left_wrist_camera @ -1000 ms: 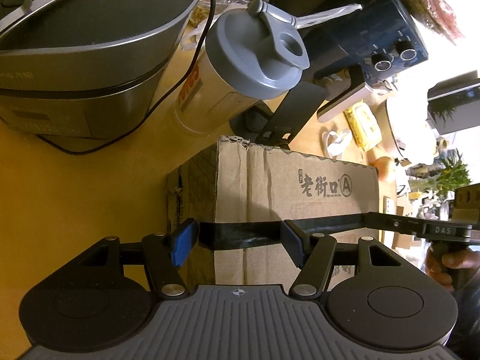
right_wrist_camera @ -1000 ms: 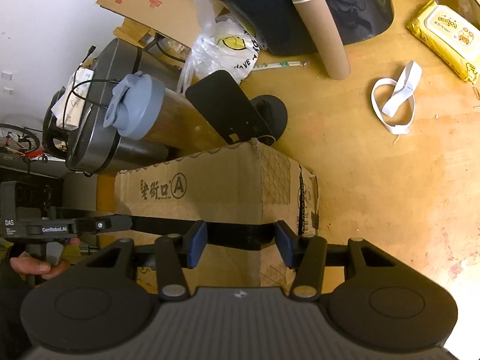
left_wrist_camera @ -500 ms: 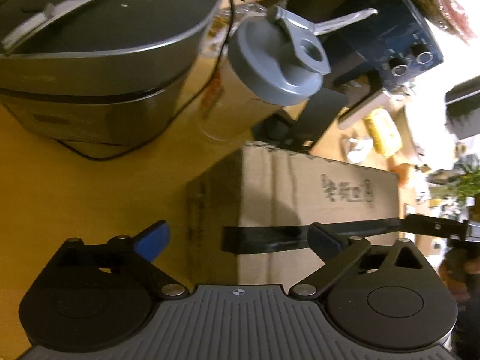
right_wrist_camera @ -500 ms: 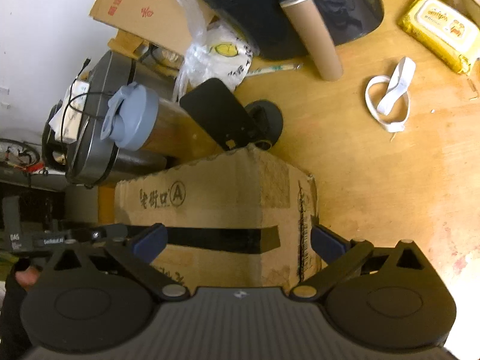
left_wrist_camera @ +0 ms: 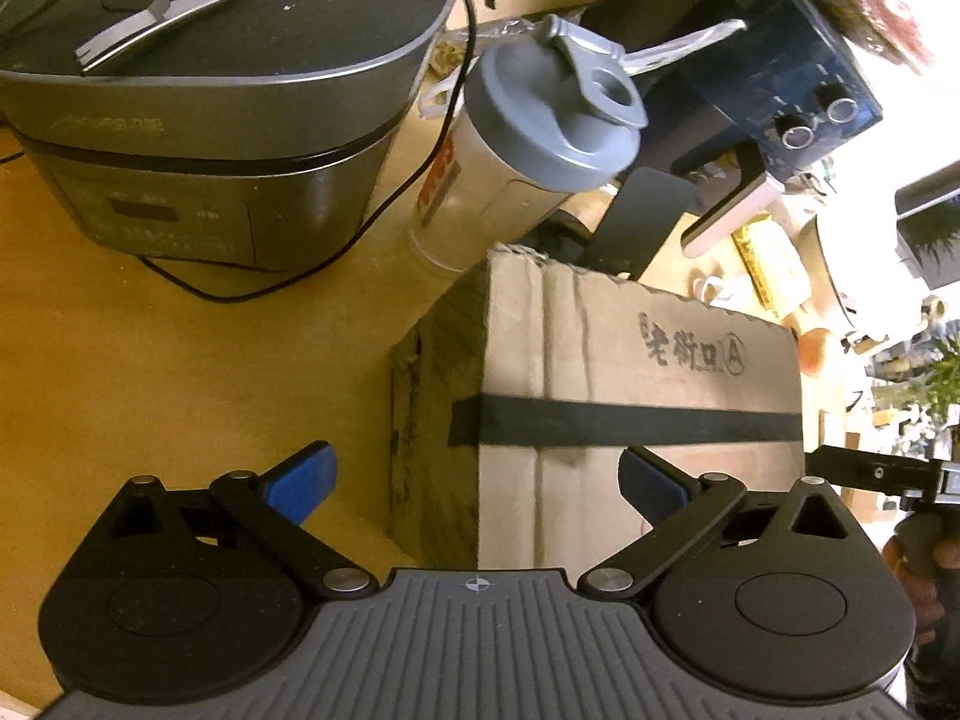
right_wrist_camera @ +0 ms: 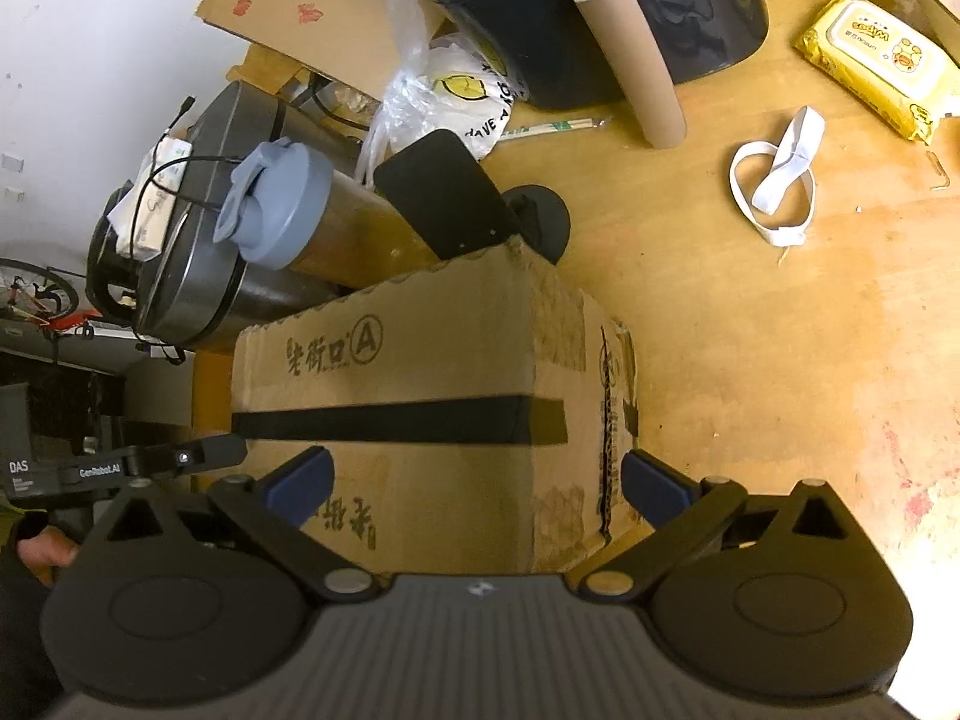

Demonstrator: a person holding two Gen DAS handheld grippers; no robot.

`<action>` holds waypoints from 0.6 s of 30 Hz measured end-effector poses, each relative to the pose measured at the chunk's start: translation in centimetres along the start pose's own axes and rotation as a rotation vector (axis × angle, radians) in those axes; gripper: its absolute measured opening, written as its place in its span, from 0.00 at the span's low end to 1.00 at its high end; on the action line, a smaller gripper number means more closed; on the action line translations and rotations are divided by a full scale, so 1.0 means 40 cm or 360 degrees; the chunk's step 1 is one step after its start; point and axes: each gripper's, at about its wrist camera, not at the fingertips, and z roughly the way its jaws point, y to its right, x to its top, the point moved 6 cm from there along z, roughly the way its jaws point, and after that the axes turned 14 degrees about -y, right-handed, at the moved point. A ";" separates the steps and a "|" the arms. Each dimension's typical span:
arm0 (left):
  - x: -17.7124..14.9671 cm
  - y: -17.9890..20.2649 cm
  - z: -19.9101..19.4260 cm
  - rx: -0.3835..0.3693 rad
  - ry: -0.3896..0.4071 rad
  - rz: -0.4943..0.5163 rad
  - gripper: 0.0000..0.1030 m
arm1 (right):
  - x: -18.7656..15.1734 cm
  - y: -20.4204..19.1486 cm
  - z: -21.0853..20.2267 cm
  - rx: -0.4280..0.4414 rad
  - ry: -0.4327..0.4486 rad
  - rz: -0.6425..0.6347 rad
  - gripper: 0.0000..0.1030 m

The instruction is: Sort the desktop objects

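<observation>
Nearest the lenses, both grippers are being held spread wide, with nothing between the blue pads. The left gripper (left_wrist_camera: 477, 474) is being hovered over the left end of the cardboard box (left_wrist_camera: 636, 372), one pad out over the wooden desk (left_wrist_camera: 180, 372) and the other over the box top; the right gripper (right_wrist_camera: 474, 480) is being poised over the opposite end, its pads straddling the right-hand edge of the box (right_wrist_camera: 414, 396).

The box is lying directly ahead of and below both sets of jaws, resting on the desk, sealed by a strip of black tape (left_wrist_camera: 624, 425) that is running along its long axis. That axis is being crossed by each gripper's line of sight, so each gripper is facing one short end, and neither is markedly nearer. Whether any pad is touching the cardboard cannot be told from these views; most likely they are clear of it.

Beyond the box, a grey-lidded shaker bottle (left_wrist_camera: 528, 156) is standing just behind its far edge, beside a black phone stand (right_wrist_camera: 456, 198). Farther off, a rice cooker (left_wrist_camera: 198, 120), a pack of wet wipes (right_wrist_camera: 876, 72) and a white elastic band (right_wrist_camera: 774, 186) are being left on the desk.
</observation>
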 end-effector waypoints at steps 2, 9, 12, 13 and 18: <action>-0.017 0.008 -0.002 0.0029 0.0017 0.0019 1.00 | -0.014 -0.004 -0.003 -0.0001 0.0011 -0.0004 1.00; -0.066 0.027 -0.015 0.0084 0.0087 0.0043 1.00 | -0.068 -0.009 -0.014 -0.0048 0.0066 -0.0029 1.00; -0.087 0.036 -0.021 0.0109 0.0123 0.0055 1.00 | -0.096 -0.013 -0.016 -0.0065 0.0078 -0.0045 1.00; -0.094 0.039 -0.024 0.0117 0.0135 0.0059 1.00 | -0.104 -0.013 -0.016 -0.0066 0.0081 -0.0047 1.00; -0.129 0.054 -0.035 0.0158 0.0195 0.0079 1.00 | -0.152 -0.013 -0.010 -0.0059 0.0086 -0.0056 1.00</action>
